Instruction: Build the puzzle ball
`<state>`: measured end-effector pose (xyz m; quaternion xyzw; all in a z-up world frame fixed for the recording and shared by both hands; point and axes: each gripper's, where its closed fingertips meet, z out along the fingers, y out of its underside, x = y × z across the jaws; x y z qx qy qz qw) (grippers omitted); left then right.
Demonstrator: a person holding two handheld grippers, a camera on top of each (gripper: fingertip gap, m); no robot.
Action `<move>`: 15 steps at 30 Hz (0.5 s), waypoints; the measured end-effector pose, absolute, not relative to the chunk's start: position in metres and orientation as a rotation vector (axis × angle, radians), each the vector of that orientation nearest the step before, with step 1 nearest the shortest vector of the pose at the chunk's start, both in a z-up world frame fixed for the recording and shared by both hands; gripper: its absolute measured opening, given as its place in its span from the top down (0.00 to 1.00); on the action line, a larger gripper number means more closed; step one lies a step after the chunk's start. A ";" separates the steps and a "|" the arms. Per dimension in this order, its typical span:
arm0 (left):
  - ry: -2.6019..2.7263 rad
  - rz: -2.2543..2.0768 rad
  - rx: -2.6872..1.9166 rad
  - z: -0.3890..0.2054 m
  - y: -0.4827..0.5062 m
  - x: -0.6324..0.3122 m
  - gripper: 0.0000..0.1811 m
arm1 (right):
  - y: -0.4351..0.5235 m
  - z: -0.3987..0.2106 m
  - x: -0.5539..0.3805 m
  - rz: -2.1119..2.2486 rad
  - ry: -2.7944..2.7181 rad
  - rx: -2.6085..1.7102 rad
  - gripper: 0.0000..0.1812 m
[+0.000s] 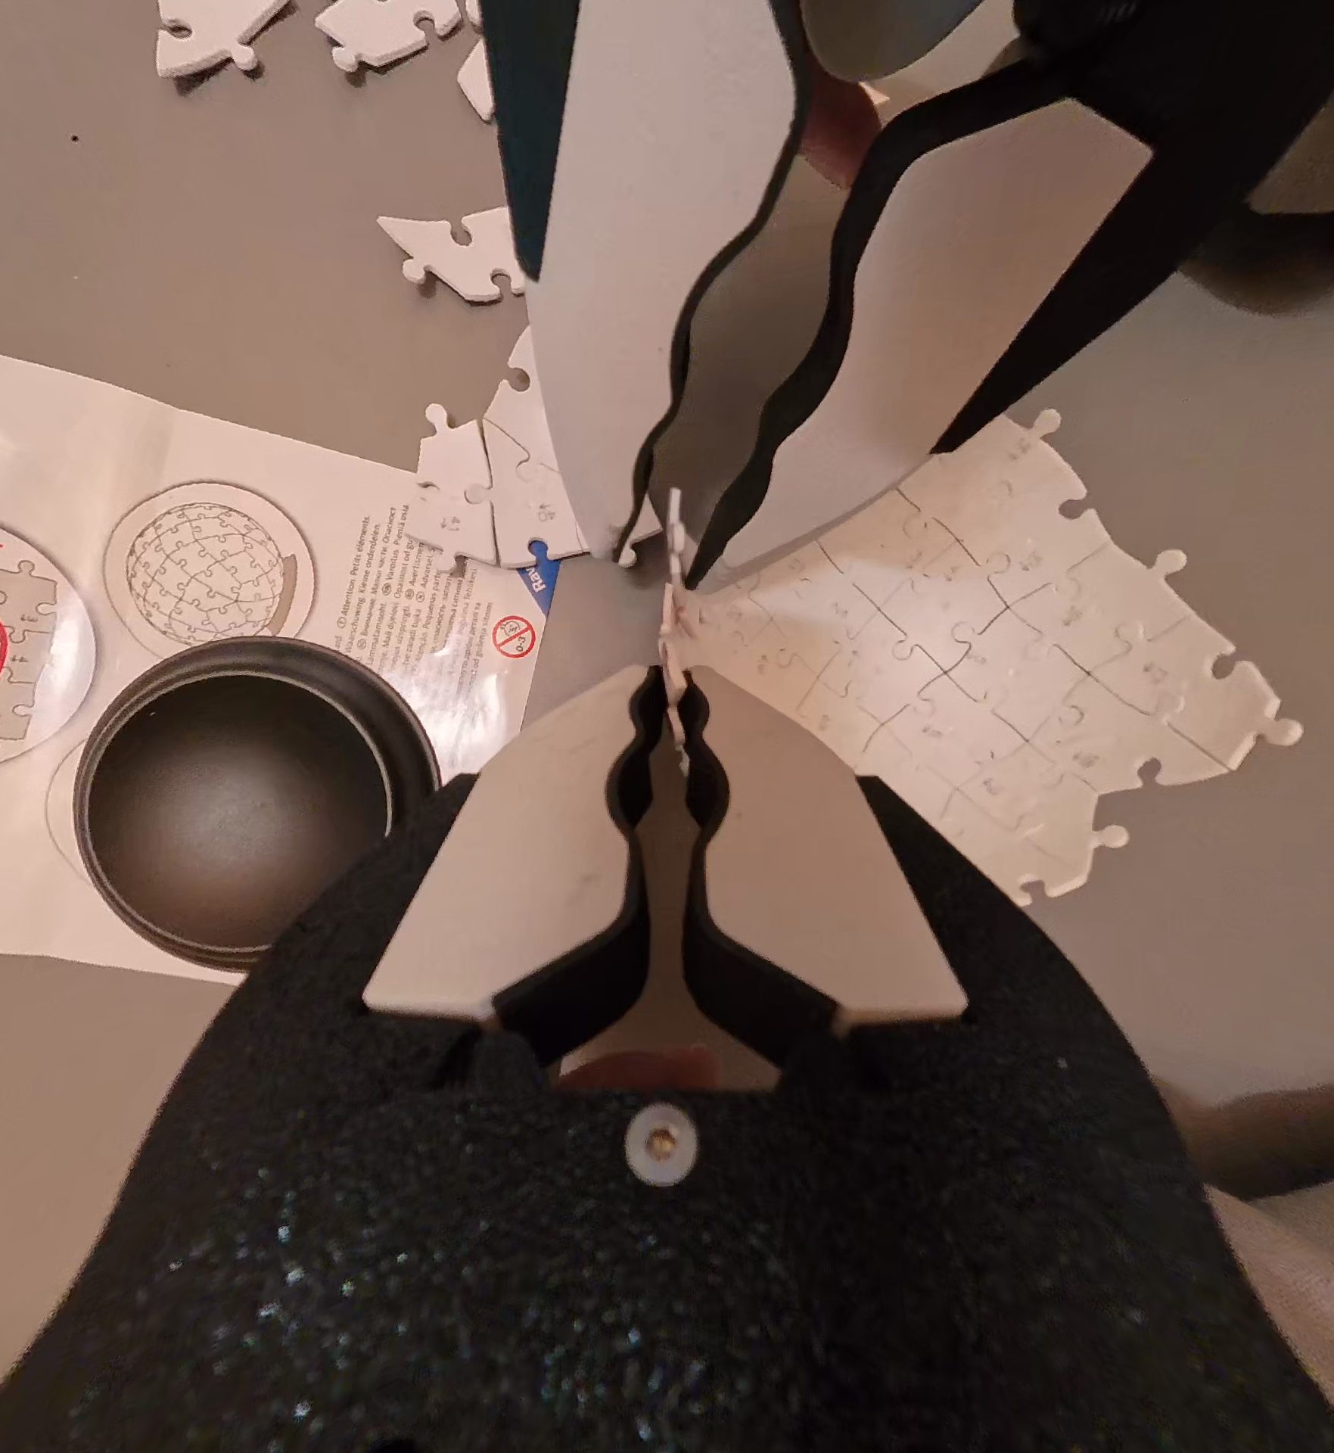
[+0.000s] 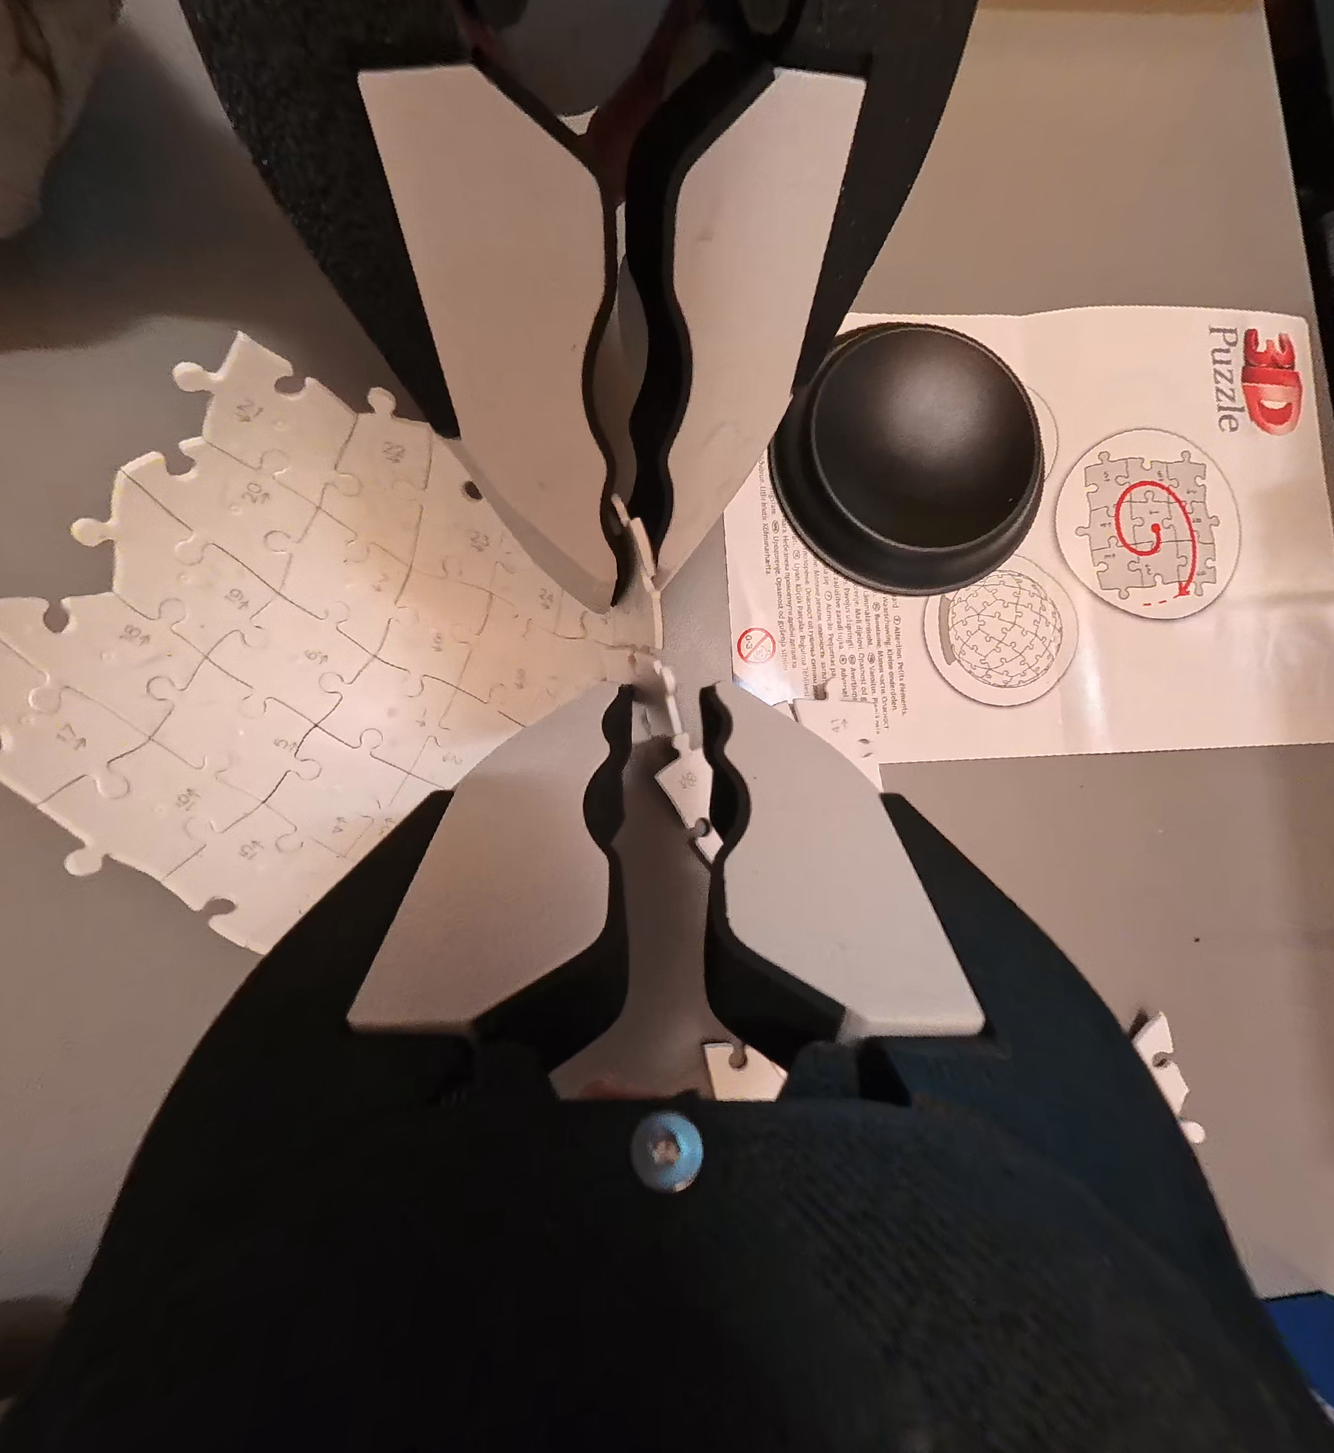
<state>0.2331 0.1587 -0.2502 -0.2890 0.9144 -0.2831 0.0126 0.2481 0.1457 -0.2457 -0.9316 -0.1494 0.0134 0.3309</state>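
Your left gripper (image 1: pixel 675 692) is pinched closed on the near edge of the assembled puzzle panel (image 1: pixel 1041 668), a curved sheet of interlocked white pieces that fans out to the right of your fingertips, its far lobes near the grey table (image 1: pixel 176 236). Your right gripper (image 2: pixel 652 700) comes in from the opposite side, tips almost meeting yours; it appears clamped on the same raised edge, just beyond your left tips, though a small loose piece (image 2: pixel 687 778) lies under its fingers, so what exactly it grips is hard to tell.

The main risk, as I judge it, is the seam. Both grippers bite a thin strip of tabs and blanks, and if you twist one against the other, or pull apart, the joints nearest the tips could pop and the sheet could split along a row. Squeezing harder may bend the tabs. Lifting by this one edge lets the wide free side sag and peel.

Room is tight to the left of your left gripper: the black stand (image 1: pixel 247 794) sits on the instruction sheet (image 1: pixel 176 440) close by, and a small joined cluster of pieces (image 1: pixel 490 495) lies just past the tips, overlapping the sheet's edge. More loose pieces (image 1: pixel 451 251) lie farther ahead. To the right, beyond the panel's outer tabs, the table is bare, so swing that way.
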 end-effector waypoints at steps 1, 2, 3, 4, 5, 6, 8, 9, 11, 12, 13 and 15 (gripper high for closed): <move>2.849 -0.888 -0.901 -0.250 0.158 0.233 0.99 | 0.147 -0.244 0.248 0.039 -0.380 -2.430 0.90; 2.847 -0.890 -0.901 -0.249 0.157 0.233 0.99 | 0.148 -0.243 0.247 0.041 -0.369 -2.423 0.89; 2.846 -0.888 -0.901 -0.249 0.157 0.234 0.99 | 0.148 -0.243 0.247 0.040 -0.363 -2.424 0.88; 2.845 -0.885 -0.901 -0.249 0.157 0.234 0.99 | 0.148 -0.243 0.248 0.032 -0.359 -2.428 0.87; 2.844 -0.882 -0.900 -0.249 0.157 0.234 0.99 | 0.148 -0.243 0.248 0.027 -0.360 -2.432 0.88; 2.844 -0.880 -0.899 -0.249 0.157 0.234 0.99 | 0.148 -0.244 0.246 0.035 -0.359 -2.434 0.89; 2.843 -0.886 -0.898 -0.248 0.156 0.234 0.99 | 0.149 -0.244 0.244 0.048 -0.359 -2.433 0.89; 2.842 -0.887 -0.894 -0.248 0.155 0.234 0.99 | 0.149 -0.245 0.244 0.040 -0.365 -2.439 0.88; 2.843 -0.879 -0.893 -0.248 0.156 0.234 0.99 | 0.149 -0.246 0.243 0.035 -0.369 -2.446 0.91; 2.843 -0.879 -0.892 -0.248 0.156 0.234 0.99 | 0.149 -0.246 0.241 0.047 -0.369 -2.446 0.92; 2.843 -0.882 -0.891 -0.248 0.156 0.234 0.99 | 0.149 -0.246 0.239 0.068 -0.374 -2.446 0.94; 2.844 -0.873 -0.888 -0.248 0.156 0.233 0.99 | 0.149 -0.247 0.238 0.089 -0.368 -2.441 0.95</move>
